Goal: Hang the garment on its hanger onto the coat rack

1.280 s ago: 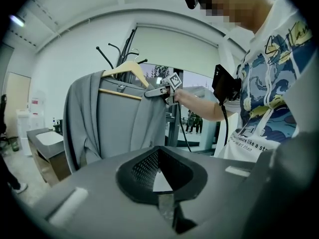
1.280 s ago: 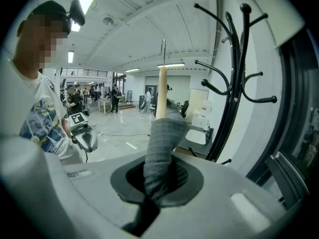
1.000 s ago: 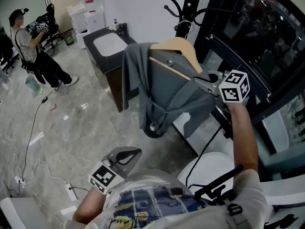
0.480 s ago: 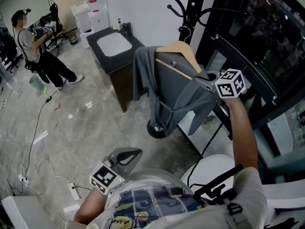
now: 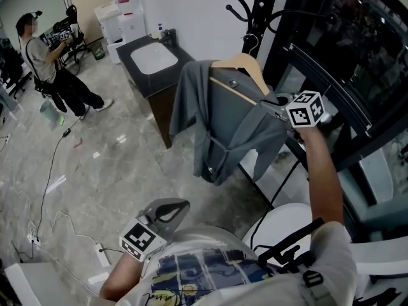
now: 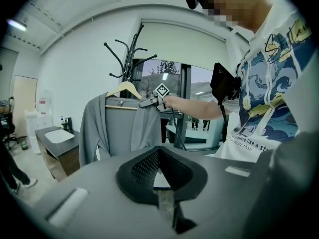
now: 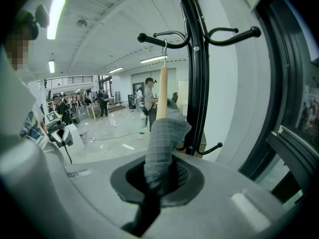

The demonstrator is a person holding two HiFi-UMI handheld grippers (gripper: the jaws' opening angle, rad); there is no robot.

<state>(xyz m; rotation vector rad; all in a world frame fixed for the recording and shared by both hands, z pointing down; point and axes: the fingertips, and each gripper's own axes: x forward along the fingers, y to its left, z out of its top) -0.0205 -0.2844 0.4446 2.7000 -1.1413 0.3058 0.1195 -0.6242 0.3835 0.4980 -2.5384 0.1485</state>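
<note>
Nearest, well short of the coat rack [image 5: 260, 18], the left tool [image 5: 180, 204] sits by the person's chest, its jaws together with nothing in them. Farther out, just beside the rack's pole, the right tool [image 5: 271, 109] is clamped tight on a fold of the grey garment [image 5: 223, 120] at one end of the wooden hanger [image 5: 245, 64]. The garment hangs in front of the rack. The hanger's wire hook [image 7: 164, 45] is up at one of the rack's upper arms; I cannot tell whether it rests there. Far off to the rack's left, a person [image 5: 48, 65] stands on the floor.
</note>
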